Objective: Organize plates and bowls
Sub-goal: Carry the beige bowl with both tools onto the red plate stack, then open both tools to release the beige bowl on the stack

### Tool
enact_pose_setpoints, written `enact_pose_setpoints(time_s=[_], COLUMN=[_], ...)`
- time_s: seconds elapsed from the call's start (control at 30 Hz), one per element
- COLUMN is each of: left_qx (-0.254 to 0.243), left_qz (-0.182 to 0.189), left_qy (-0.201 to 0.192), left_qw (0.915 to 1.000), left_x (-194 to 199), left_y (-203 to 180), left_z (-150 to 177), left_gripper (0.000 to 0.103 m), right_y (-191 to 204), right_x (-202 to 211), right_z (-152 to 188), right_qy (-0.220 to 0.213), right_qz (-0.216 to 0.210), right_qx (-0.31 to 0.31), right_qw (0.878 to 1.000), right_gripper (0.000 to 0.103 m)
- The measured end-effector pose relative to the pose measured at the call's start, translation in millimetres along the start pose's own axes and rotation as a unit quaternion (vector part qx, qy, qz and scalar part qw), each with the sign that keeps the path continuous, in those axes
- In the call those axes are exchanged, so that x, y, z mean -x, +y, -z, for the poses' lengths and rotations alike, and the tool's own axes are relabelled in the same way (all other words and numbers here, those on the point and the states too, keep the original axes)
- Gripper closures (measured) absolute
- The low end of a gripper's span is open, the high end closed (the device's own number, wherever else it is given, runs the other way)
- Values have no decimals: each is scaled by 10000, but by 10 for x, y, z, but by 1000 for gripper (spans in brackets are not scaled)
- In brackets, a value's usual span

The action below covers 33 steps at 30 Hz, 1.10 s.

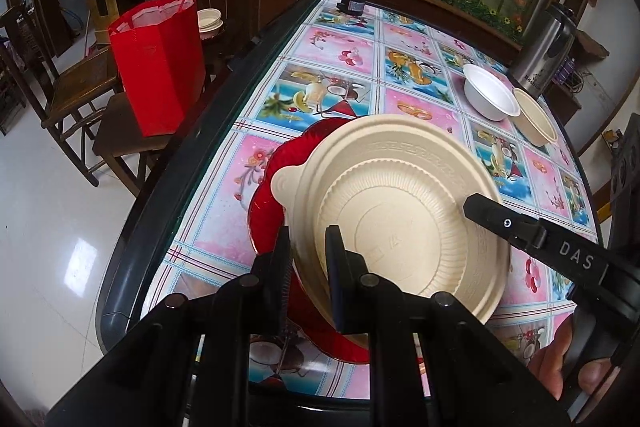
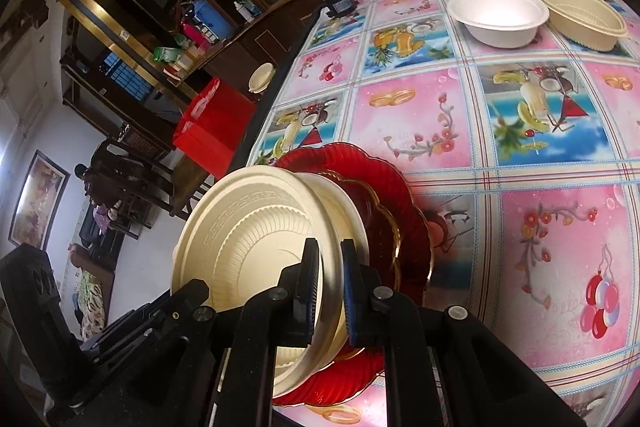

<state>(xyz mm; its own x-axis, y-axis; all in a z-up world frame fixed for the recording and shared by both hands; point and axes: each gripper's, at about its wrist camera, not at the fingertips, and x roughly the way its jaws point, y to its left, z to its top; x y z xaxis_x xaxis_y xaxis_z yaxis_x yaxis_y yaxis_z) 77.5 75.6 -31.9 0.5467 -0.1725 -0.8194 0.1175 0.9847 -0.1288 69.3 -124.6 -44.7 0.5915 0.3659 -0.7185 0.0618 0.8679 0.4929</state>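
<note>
Cream plate [image 1: 400, 203], round, ribbed inner ring, embossed band on the rim, small tab at one edge. It sits over a red scalloped glass plate [image 1: 272, 163] near the edge of the worktop [image 1: 344, 43], which has a fruit-print cover. Left claw [image 1: 308, 259] clenched on the cream plate's near rim. Right claw [image 2: 330, 287] clenched on the opposite rim. White bowl [image 2: 498, 15] and cream bowl [image 2: 582, 21] stand touching at the far side.

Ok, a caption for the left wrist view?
Both grippers clamp a beige plate over the red plate.
</note>
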Motion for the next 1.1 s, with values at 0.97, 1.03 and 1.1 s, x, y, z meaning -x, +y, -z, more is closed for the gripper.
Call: enact_pose_setpoints(time_s=[0.97,1.03,1.1], left_qx=[-699,-712,-686], left_qz=[-245,-125,-39], left_qy=[-1025,-855,-725], left_qw=[9920,9937,9950], left_x=[555,437,314], left_y=[-860,-1095,-1306], left_z=[-471,-587,-681], left_gripper=[34,30,30], right_y=[-2070,-2379,-2608], right_x=[883,931,920], right_z=[-747,-858,-944], right_qy=[-2224,-2402,-2449], right_qz=[86,80,177], right_qx=[-1100,-1366,-1559], right_qw=[9687,9610,9568], right_gripper=[67,63,63])
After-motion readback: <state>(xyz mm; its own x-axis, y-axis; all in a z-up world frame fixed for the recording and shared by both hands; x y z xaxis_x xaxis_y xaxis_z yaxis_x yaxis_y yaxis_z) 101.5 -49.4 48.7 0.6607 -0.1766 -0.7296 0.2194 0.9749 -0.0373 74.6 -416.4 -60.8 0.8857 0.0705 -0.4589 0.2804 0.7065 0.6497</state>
